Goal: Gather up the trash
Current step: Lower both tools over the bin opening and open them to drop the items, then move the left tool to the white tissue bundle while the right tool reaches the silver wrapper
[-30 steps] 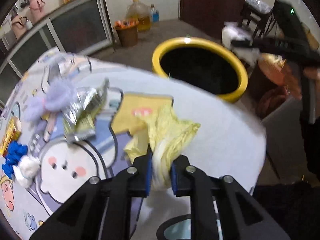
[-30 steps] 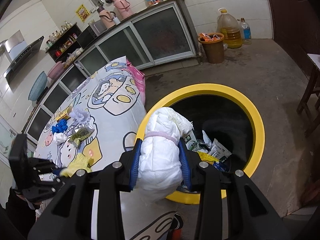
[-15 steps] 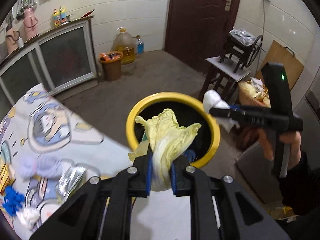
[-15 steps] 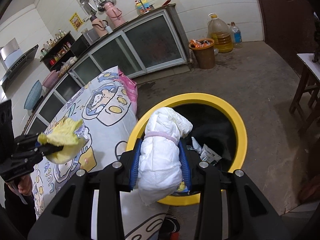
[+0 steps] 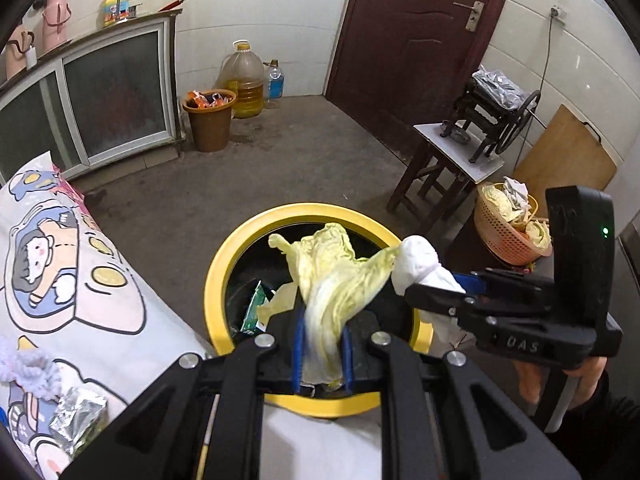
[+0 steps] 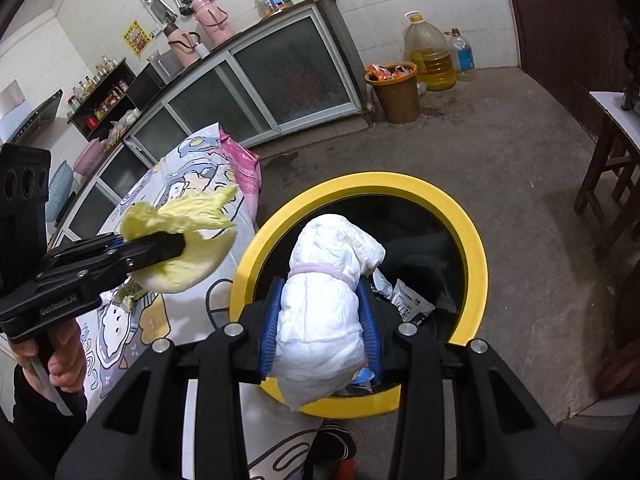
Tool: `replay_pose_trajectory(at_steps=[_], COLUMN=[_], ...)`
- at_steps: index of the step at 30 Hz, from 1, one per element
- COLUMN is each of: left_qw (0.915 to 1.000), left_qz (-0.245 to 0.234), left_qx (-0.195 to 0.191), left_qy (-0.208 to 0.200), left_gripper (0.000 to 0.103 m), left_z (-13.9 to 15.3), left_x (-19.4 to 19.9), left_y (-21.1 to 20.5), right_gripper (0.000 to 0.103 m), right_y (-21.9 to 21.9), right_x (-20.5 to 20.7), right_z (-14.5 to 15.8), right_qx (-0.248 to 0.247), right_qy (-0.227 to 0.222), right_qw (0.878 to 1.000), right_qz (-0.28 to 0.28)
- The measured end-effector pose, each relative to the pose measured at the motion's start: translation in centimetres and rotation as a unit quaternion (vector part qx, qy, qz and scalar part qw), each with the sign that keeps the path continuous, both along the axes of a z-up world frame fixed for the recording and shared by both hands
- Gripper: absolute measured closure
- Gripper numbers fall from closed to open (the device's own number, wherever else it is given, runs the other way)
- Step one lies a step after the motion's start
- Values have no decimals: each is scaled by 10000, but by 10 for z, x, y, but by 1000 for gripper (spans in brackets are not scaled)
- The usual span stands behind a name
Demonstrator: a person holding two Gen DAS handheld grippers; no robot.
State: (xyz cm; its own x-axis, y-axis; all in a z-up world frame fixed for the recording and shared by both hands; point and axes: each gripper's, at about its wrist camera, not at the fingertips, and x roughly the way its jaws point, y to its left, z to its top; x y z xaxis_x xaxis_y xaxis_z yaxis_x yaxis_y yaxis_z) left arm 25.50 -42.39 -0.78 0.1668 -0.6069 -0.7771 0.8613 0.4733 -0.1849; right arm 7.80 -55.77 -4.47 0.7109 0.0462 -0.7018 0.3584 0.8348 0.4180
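My left gripper (image 5: 322, 354) is shut on a limp yellow cabbage leaf (image 5: 332, 280), held above the near rim of the yellow-rimmed bin (image 5: 224, 264). In the right wrist view that same leaf (image 6: 184, 240) hangs over the table edge, just left of the bin (image 6: 476, 248). My right gripper (image 6: 322, 336) is shut on a rolled white diaper (image 6: 324, 304) with a lilac band, over the bin's near rim. From the left wrist view the diaper (image 5: 420, 264) shows beside the leaf. Wrappers lie inside the bin.
The table with a cartoon cloth (image 5: 80, 300) lies left of the bin and carries a foil wrapper (image 5: 76, 420) and a fluffy lilac piece (image 5: 28, 368). A brown bucket (image 5: 208, 120), an oil jug (image 5: 244, 80), a wooden stool (image 5: 444, 168) and an orange basket (image 5: 508, 236) stand on the floor.
My left gripper has carried the cabbage leaf off the table and over to the bin. The right gripper with the diaper has shifted slightly over the bin's rim.
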Motion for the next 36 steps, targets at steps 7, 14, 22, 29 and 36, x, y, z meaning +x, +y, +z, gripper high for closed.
replay_pose_trajectory(at_steps=[7, 14, 22, 29, 36], left_qw=[9997, 9957, 9801, 9490, 9296], left_qz=[116, 623, 1621, 2845, 3455], left_qx=[-174, -686, -946, -328, -290], left_qy=[153, 20, -646, -1316, -1251], left_gripper=[58, 32, 22, 16, 8], left_z=[-1, 17, 54, 60, 45], left_x=[4, 8, 14, 3, -8], left_y=[-6, 43, 209, 347, 421], right_gripper=[46, 41, 41, 31, 19], right_y=[-7, -21, 18, 95, 186], right_x=[2, -16, -32, -4, 40], right_z=[-5, -11, 8, 34, 44], right_qx=[4, 150, 26, -402, -1057], right_qy=[119, 166, -435, -857, -966], right_qw=[9998, 9990, 9985, 9825, 9605], right_qz=[-158, -396, 328, 1603, 2385])
